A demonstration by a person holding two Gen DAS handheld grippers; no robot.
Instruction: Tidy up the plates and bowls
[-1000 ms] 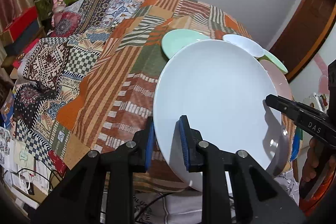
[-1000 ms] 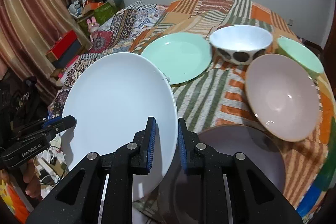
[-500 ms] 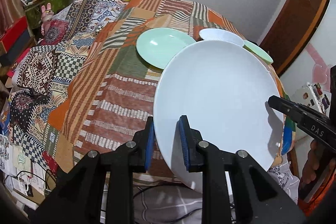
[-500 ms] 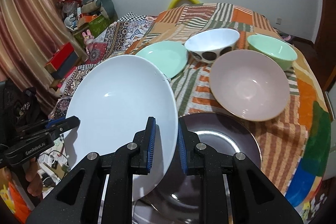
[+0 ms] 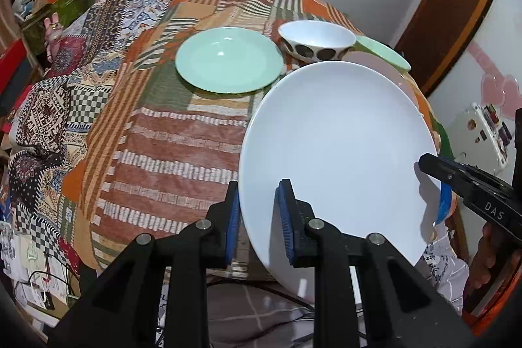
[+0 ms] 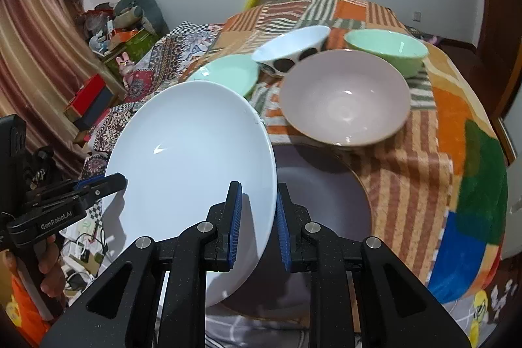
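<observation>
Both grippers hold a large white plate (image 5: 339, 152) (image 6: 192, 168) tilted in the air by opposite rims. My left gripper (image 5: 257, 204) is shut on its left rim, and my right gripper (image 6: 259, 204) is shut on its right rim. Each gripper also shows in the other's view: the right gripper (image 5: 434, 165) and the left gripper (image 6: 111, 181). Under the white plate's right side lies a dark purple plate (image 6: 319, 201). Beyond stand a pink bowl (image 6: 342, 97), a green bowl (image 6: 385, 49), a spotted white bowl (image 6: 290, 49) and a mint plate (image 5: 228, 64).
The table wears a patchwork cloth (image 5: 169, 132) that hangs over its near edge. Boxes and toys (image 6: 114, 35) are piled on the left by a curtain (image 6: 29, 38). Cables (image 6: 81, 253) lie on the floor below. A wooden door (image 5: 453, 15) is at the right.
Both grippers have carried the white plate across the table's near side. The mint plate and the bowls now show more fully, and more of the dark plate appears beneath.
</observation>
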